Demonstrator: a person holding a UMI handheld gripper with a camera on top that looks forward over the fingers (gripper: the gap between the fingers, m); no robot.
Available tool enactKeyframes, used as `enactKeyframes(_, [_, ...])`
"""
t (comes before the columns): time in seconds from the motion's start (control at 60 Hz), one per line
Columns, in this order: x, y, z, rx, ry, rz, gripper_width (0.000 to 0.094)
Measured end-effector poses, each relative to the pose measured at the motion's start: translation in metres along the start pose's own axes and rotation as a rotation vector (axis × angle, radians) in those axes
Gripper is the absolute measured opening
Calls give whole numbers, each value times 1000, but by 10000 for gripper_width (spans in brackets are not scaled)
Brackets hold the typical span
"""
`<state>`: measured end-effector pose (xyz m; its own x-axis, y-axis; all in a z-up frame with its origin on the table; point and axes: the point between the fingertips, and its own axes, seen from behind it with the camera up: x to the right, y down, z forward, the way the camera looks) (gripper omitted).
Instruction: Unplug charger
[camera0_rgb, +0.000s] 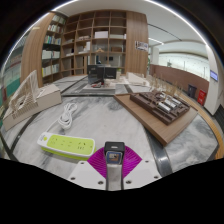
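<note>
A green and white power strip (64, 146) lies on the white table (105, 115), with its white cable (68, 112) coiled beyond it. My gripper (114, 158) is shut on a small dark charger (114, 152) with a bluish face. The magenta pads (98, 160) press on both its sides. The charger sits just right of the strip's near end, apart from it, and no part of it touches the sockets. Its grey body runs back between the fingers towards me.
A wooden tray (150, 117) with several dark items lies on the table to the right. A black box (97, 74) stands at the table's far side. Bookshelves (95, 35) fill the back wall.
</note>
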<state>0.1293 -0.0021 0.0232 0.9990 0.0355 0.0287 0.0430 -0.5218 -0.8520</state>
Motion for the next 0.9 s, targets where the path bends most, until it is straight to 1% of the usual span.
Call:
enactKeyframes(0.067, [-4,11,9,-31,-12,-21,197])
enactKeyframes(0.15, [-2,17,17,-58,-3,-55,293])
enactKeyframes(0.167, [0,18,18,-59,4,-60,340])
enactKeyframes(0.183, [1,17,18,-57,7,-65,444])
enactKeyframes(0.267, [9,9,15,-30,43,-72,857])
enactKeyframes(0.317, [14,6,8,-25,56,-70,825])
enactKeyframes(0.417, [6,3,-10,-11,24,-18,843])
enactKeyframes(0.667, [-19,-4,-114,74,-62,36,843])
enactKeyframes(0.783, [-42,1,-163,103,-112,31,838])
enactKeyframes(0.9, [-63,12,-197,129,-151,-13,834])
